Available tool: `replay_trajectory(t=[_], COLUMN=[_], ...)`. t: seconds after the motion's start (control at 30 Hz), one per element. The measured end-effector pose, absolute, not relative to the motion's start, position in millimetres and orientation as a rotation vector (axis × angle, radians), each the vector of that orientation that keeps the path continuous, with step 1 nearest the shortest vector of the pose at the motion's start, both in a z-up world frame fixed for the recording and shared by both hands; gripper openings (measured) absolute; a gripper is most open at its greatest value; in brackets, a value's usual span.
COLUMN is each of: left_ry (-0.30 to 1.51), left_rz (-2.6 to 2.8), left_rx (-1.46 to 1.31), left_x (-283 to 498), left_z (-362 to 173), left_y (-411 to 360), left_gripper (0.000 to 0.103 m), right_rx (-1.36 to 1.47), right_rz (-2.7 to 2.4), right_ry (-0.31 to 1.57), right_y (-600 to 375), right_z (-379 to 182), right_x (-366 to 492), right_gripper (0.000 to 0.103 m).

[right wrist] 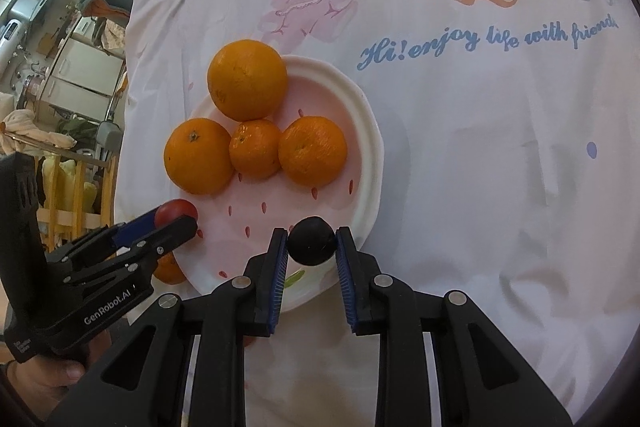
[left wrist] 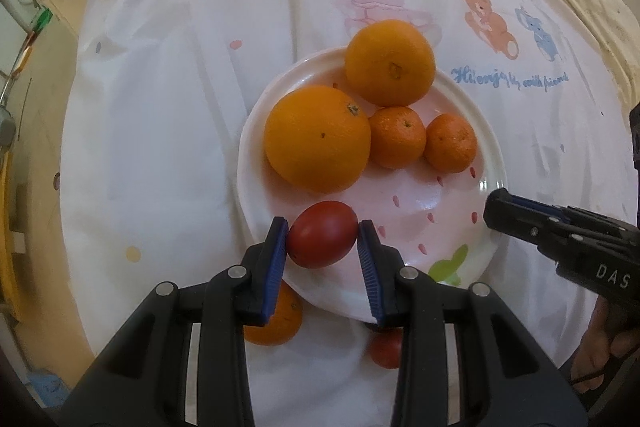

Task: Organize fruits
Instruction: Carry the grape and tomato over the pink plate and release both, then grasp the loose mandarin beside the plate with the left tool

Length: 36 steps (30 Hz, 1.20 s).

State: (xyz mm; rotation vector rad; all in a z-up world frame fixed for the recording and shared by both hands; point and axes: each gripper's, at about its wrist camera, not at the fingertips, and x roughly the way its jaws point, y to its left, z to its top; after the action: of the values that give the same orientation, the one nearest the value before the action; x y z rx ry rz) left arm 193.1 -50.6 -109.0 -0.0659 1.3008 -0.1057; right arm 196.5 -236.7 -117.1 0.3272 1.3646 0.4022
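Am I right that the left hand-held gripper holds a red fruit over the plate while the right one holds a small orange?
Not quite. The right hand-held gripper holds a small dark, nearly black fruit, as the right wrist view shows. The left hand-held gripper does hold the red fruit over the plate.

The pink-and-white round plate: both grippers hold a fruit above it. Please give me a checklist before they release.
1. Left gripper clamps the red oval tomato: ok.
2. Right gripper clamps the small dark round fruit: ok.
3. Both fruits over the pink-and-white round plate: ok.
4. Bare plate beneath each: ok.
5. Four orange citrus fruits apart from drop spots: ok.
6. Height above plate: cannot tell.
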Motion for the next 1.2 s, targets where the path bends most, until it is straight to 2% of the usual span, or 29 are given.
replay_trajectory(t=[0.13, 0.2, 0.23, 0.27, 0.33, 0.4, 0.43, 0.47, 0.53, 0.6, 1.2], left_ry=[1.292, 1.296, 1.297, 1.300, 1.306, 1.314, 1.321, 1.320, 1.304, 1.281, 1.103], left_rz=[-0.114, -0.122, -0.121, -0.117, -0.112, -0.123, -0.129, -0.135, -0.150, -0.145, -0.060], left_rx=[-0.051, -0.052, -0.052, -0.050, -0.054, -0.067, -0.081, -0.100, -0.121, -0.106, -0.092], left_x=[191.9, 191.5, 191.7, 191.8, 192.4, 193.1, 193.3, 193.3, 192.2, 190.8, 148.4], left_z=[-109.3, -111.1, -112.4, -113.5, -115.5, -116.6, -117.2, -116.9, -112.5, -106.5, -54.8], left_y=[-53.7, -54.5, -55.0, -55.1, -54.9, -54.8, -53.9, -52.9, -53.3, -55.5, -19.3], left_gripper=[0.032, 0.032, 0.032, 0.032, 0.032, 0.034, 0.047, 0.054, 0.075, 0.082, 0.082], right_rx=[0.342, 0.346, 0.358, 0.373, 0.404, 0.411, 0.412, 0.417, 0.420, 0.417, 0.327], right_rz=[0.385, 0.367, 0.363, 0.360, 0.346, 0.347, 0.343, 0.340, 0.338, 0.334, 0.347], right_ry=[1.356, 1.357, 1.356, 1.353, 1.330, 1.317, 1.313, 1.311, 1.313, 1.306, 1.181], right_y=[-240.9, -244.7, -247.0, -249.5, -254.4, -256.4, -257.7, -259.0, -259.9, -259.9, -258.7], right_z=[-114.4, -114.0, -113.9, -113.4, -109.2, -106.2, -105.3, -105.1, -105.7, -104.3, -62.1], right_x=[198.3, 199.4, 199.8, 200.2, 201.1, 202.5, 203.1, 203.7, 204.5, 205.0, 165.2], right_gripper=[0.028, 0.032, 0.046, 0.067, 0.079, 0.079, 0.079, 0.079, 0.079, 0.079, 0.079])
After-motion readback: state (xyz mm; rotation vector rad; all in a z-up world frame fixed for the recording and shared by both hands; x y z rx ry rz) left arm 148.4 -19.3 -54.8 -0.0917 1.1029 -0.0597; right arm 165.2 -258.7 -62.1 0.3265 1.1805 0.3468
